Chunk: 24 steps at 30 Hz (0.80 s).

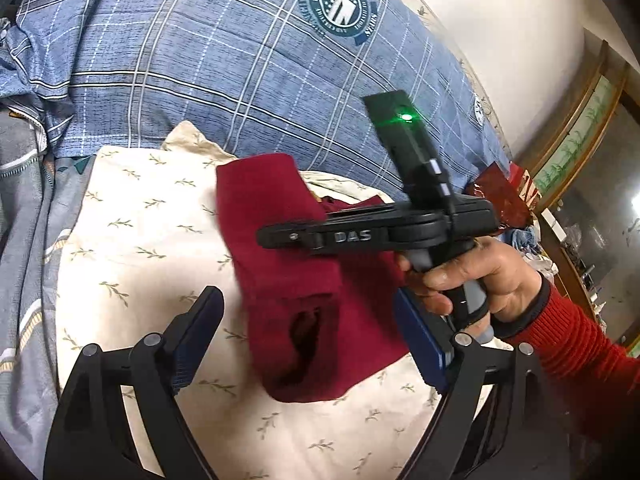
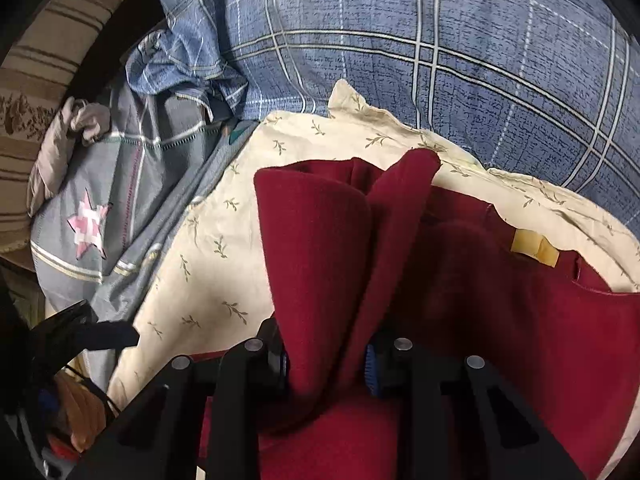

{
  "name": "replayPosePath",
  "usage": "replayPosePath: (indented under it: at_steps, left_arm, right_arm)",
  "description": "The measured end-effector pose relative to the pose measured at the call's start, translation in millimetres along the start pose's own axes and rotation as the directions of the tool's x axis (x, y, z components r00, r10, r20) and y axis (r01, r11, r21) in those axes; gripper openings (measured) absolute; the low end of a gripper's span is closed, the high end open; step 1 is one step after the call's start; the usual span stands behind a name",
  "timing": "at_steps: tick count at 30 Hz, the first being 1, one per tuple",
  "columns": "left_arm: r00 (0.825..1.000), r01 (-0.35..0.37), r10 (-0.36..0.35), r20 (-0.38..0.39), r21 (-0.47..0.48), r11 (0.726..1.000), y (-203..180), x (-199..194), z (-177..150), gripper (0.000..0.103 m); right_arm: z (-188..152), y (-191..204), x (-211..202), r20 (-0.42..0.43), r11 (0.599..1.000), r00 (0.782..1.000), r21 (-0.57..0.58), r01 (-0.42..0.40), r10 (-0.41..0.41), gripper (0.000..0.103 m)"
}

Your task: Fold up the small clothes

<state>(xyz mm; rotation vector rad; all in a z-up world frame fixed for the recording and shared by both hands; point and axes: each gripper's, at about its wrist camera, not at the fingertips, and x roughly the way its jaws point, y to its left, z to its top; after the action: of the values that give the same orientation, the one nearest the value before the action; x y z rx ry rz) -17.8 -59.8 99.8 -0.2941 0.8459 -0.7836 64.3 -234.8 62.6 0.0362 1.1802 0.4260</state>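
Garment point(image 2: 320, 248), dark red, lies on the cream cloth point(image 2: 208, 264) on the bed. My right claw point(image 2: 326, 364) pinches a fold of it, mid-fold. My left claw point(image 1: 308, 340) gapes wide. Next: carry the fold toward 12 o'clock, then release.

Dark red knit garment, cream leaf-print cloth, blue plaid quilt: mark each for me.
Dark red knit garment point(image 2: 320, 240): right wrist view, on the raised fold.
Cream leaf-print cloth point(image 1: 140, 240): left wrist view, bare area left of the garment.
Blue plaid quilt point(image 1: 200, 60): left wrist view, on its checked top.
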Motion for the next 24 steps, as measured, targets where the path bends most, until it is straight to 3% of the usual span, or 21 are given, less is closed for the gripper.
replayPosePath:
  at_steps: [3, 5, 8, 12, 14, 15, 16, 19, 24]
  left_arm:
    - [0.998, 0.017, -0.017, -0.059, 0.004, 1.0, -3.2, 16.9, -4.9, 0.087]
    - [0.994, 0.009, 0.001, -0.113, 0.083, 0.997, -15.2, 26.7, -11.6, 0.087]
    - [0.995, -0.053, 0.067, -0.072, 0.188, 0.981, -30.3, 28.0, -18.6, 0.087]
    - [0.994, -0.105, 0.108, -0.02, 0.111, 0.988, -26.0, 37.7, -17.2, 0.086]
    - [0.994, -0.097, 0.1, -0.039, 0.071, 0.993, -23.5, 48.3, -18.6, 0.077]
    - [0.993, -0.099, 0.103, -0.056, 0.075, 0.992, -24.7, 53.3, -20.4, 0.05]
    - [0.99, -0.123, 0.128, -0.059, 0.087, 0.989, -27.8, 56.8, -22.1, 0.034]
    - [0.986, -0.161, 0.164, -0.011, 0.138, 0.977, -47.8, 55.1, -26.7, 0.026]
    - [0.995, -0.097, 0.092, 0.034, 0.157, 0.983, -92.8, 49.2, -17.5, 0.026]
  right_arm:
    - [-2.5, -4.1, -0.3, 0.022, 0.999, 0.999, 0.029, -0.026, 0.026, 0.026]
    - [-3.6, -6.9, -1.2, 0.035, 0.998, 0.999, 0.044, -0.043, 0.042, 0.026]
    - [-5.9, -10.2, -2.6, 0.047, 0.997, 0.997, 0.057, -0.058, 0.055, 0.026]
    - [-9.4, -13.9, -7.2, 0.069, 0.994, 0.995, 0.074, -0.078, 0.073, 0.025]
    - [-12.0, -17.1, -11.8, 0.097, 0.991, 0.991, 0.086, -0.101, 0.092, 0.025]
    - [-14.2, -18.9, -14.4, 0.112, 0.989, 0.988, 0.092, -0.112, 0.102, 0.025]
    - [-16.7, -21.5, -17.4, 0.125, 0.988, 0.986, 0.1, -0.122, 0.109, 0.024]
    - [-23.9, -31.2, -28.7, 0.15, 0.983, 0.98, 0.115, -0.145, 0.127, 0.023]
    - [-35.3, -54.8, -84.2, 0.23, 0.987, 0.966, 0.082, -0.14, 0.118, 0.022]
